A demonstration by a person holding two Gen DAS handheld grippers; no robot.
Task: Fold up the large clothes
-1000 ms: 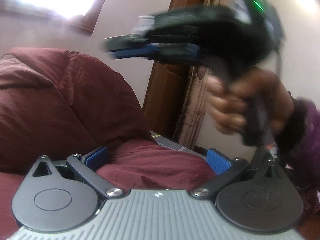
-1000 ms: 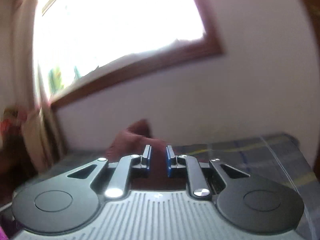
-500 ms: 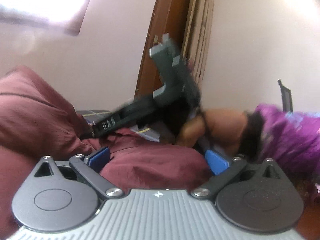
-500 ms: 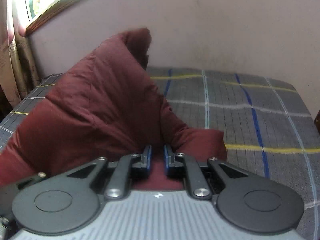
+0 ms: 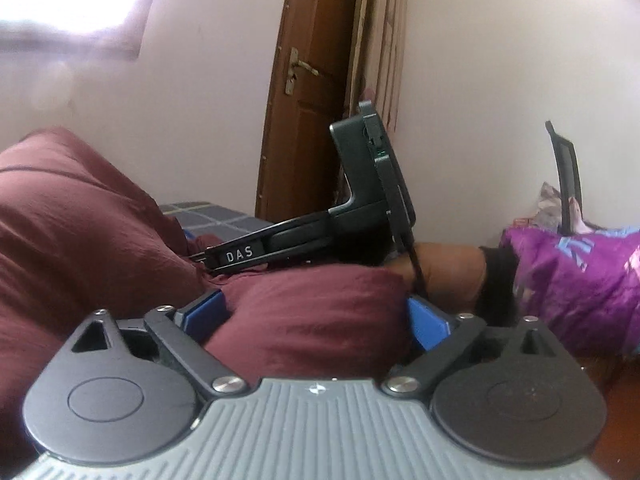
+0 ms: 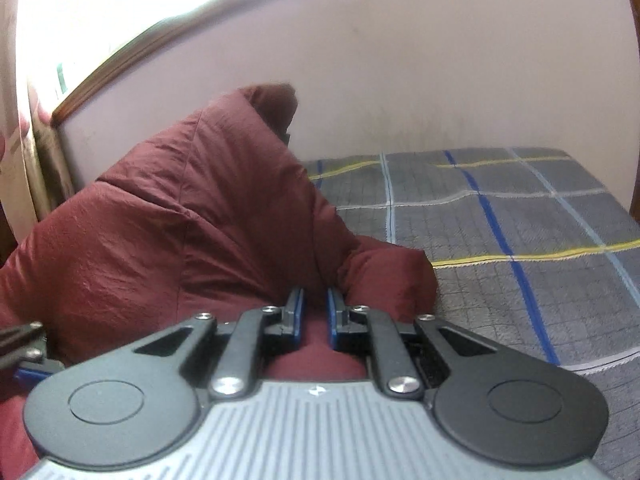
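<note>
- Left wrist view: the left gripper (image 5: 316, 316) stands wide apart around a bulge of the maroon garment (image 5: 88, 232), not clamping it; the right gripper (image 5: 200, 257) lies just beyond.
- Right wrist view: the right gripper (image 6: 314, 312) pinches a fold of the maroon garment (image 6: 180, 216), heaped on the left of the plaid bedsheet (image 6: 500, 216).

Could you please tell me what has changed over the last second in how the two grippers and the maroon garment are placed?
The right gripper has swung down from pointing at the window to lying low over the checked bedcover, bringing its pinched fold of the maroon garment with it. The left gripper stayed wide open around a bunch of cloth, and the right stayed shut on the garment.
</note>
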